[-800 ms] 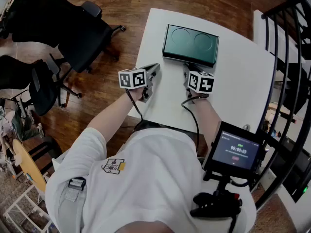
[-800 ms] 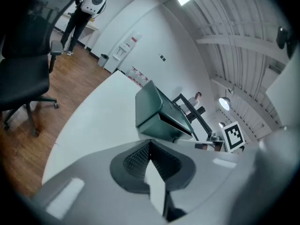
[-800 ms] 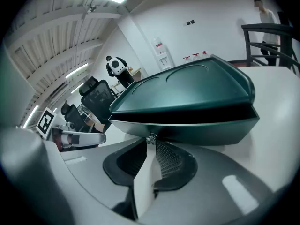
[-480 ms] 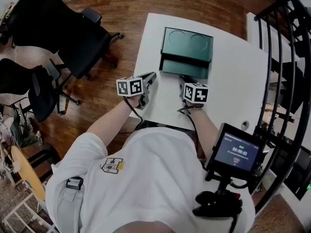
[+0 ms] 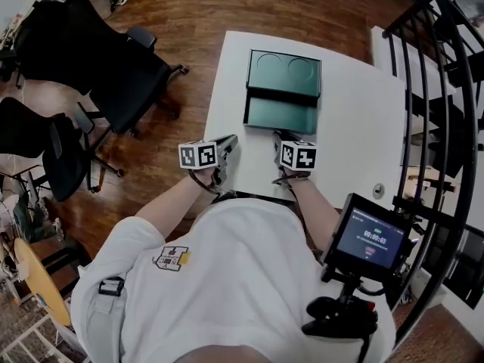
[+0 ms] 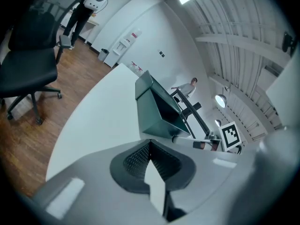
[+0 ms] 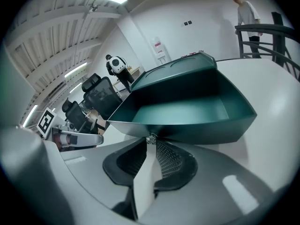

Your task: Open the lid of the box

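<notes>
- Head view: the person's torso [image 5: 227, 278] hides the near edge of the white surface [image 5: 355, 127], and both grippers' tips are too small here to read.
- The wood floor [image 5: 197, 13] runs around the surface, with black office chairs [image 5: 113, 59] at 10 o'clock and a dark railing [image 5: 446, 89] at 3 o'clock.
- The teal box [image 5: 279, 113] sits at 12 o'clock on the surface. Its lid [image 5: 285, 68] is raised at the far side and the base is open.
- The left gripper [image 5: 229, 140] is at 8 o'clock, apart from the box. The right gripper [image 5: 278, 135] has its tips at the box's near wall.
- Left gripper view: the fingers [image 6: 136, 161] are pressed together with nothing between them. The box stands at 1 o'clock, its inside mostly hidden by its wall.
- Right gripper view: the fingers [image 7: 171, 161] are closed tight, tips against the box's front wall. A small metallic bit at the tips is too tiny to make out.
- Only the bare teal bottom shows inside the box.
- A distant person [image 7: 246, 15] stands by the railing at 1 o'clock.
</notes>
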A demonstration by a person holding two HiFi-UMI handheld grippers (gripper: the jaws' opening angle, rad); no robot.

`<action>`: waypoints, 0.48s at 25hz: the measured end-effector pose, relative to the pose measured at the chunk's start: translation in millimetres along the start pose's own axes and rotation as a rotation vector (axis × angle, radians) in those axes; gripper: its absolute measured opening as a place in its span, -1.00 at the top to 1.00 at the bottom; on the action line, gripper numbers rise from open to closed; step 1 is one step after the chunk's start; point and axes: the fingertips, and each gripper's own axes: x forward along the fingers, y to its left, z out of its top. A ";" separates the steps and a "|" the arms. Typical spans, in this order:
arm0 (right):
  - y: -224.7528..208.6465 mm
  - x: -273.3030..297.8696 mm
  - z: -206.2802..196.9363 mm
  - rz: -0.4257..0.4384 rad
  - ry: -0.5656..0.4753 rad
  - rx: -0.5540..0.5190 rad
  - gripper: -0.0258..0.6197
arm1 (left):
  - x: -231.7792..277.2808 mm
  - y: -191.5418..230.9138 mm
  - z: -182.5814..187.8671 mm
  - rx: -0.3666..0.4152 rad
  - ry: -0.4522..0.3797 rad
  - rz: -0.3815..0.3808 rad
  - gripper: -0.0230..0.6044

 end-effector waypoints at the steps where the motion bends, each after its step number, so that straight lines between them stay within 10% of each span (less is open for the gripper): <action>1: -1.5 1.3 0.1 -0.001 0.000 0.001 0.73 | -0.1 -0.9 -1.5 0.001 0.002 -0.002 0.92; 7: -0.4 -7.6 4.7 0.040 -0.044 0.057 0.51 | -8.1 -8.1 -2.8 0.013 0.017 -0.030 0.92; 12: 23.9 -61.7 -12.1 0.092 -0.181 0.076 0.80 | -30.8 -20.0 -22.9 0.041 0.040 -0.087 0.92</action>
